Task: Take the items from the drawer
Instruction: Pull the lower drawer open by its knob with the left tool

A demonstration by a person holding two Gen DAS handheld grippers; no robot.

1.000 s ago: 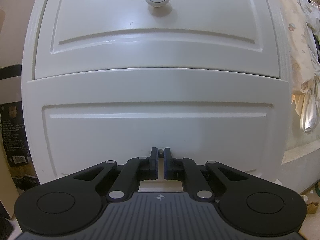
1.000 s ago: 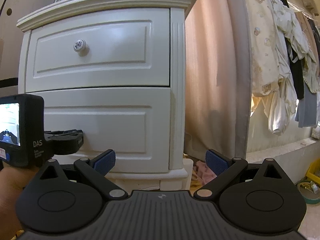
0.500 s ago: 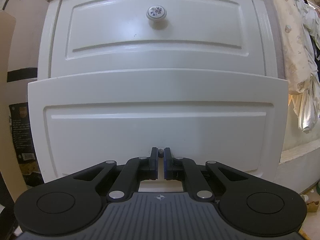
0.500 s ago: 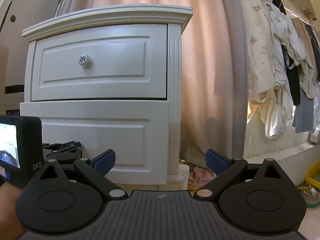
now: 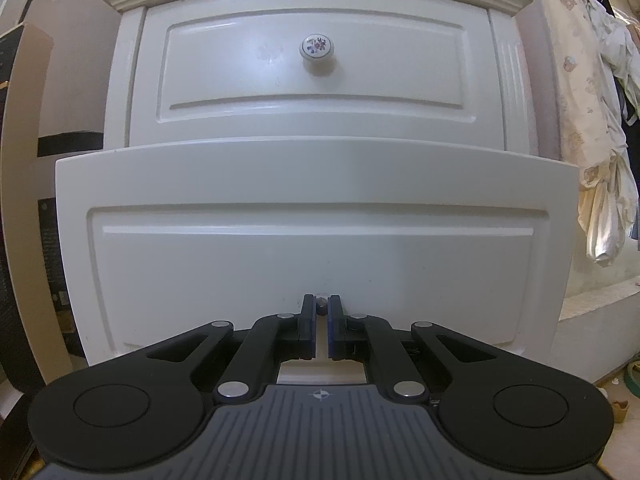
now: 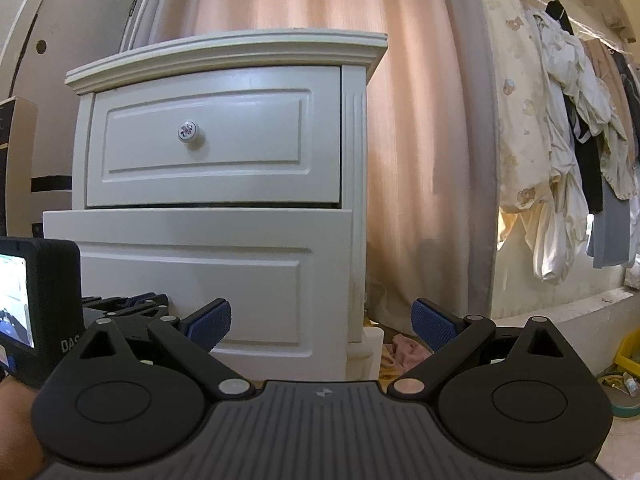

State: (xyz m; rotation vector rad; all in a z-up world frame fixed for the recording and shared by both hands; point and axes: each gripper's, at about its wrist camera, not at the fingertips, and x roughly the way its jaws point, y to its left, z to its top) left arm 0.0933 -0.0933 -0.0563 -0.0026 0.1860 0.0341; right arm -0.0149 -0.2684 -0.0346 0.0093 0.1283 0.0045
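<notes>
A white two-drawer nightstand (image 6: 224, 56) fills both views. Its lower drawer (image 5: 316, 248) stands pulled partway out from the cabinet, and its inside is hidden behind the front panel. My left gripper (image 5: 321, 306) is shut on the lower drawer's small knob (image 5: 321, 311), which shows between the blue pads. The upper drawer (image 5: 316, 76) is closed, with a round floral knob (image 5: 316, 46). My right gripper (image 6: 320, 322) hangs open and holds nothing, in front of the nightstand's right corner. The left gripper's body and its screen (image 6: 24, 304) show at the left edge of the right wrist view.
A peach curtain (image 6: 416, 160) hangs behind and to the right of the nightstand. Clothes (image 6: 560, 152) hang further right above a low ledge (image 6: 580, 316). A pink cloth (image 6: 408, 350) lies on the floor by the base. A cardboard box (image 5: 24, 200) stands at the left.
The lower drawer has slid out toward me with the left gripper still shut on its knob. Both cameras have backed away, so more of the nightstand's top shows.
</notes>
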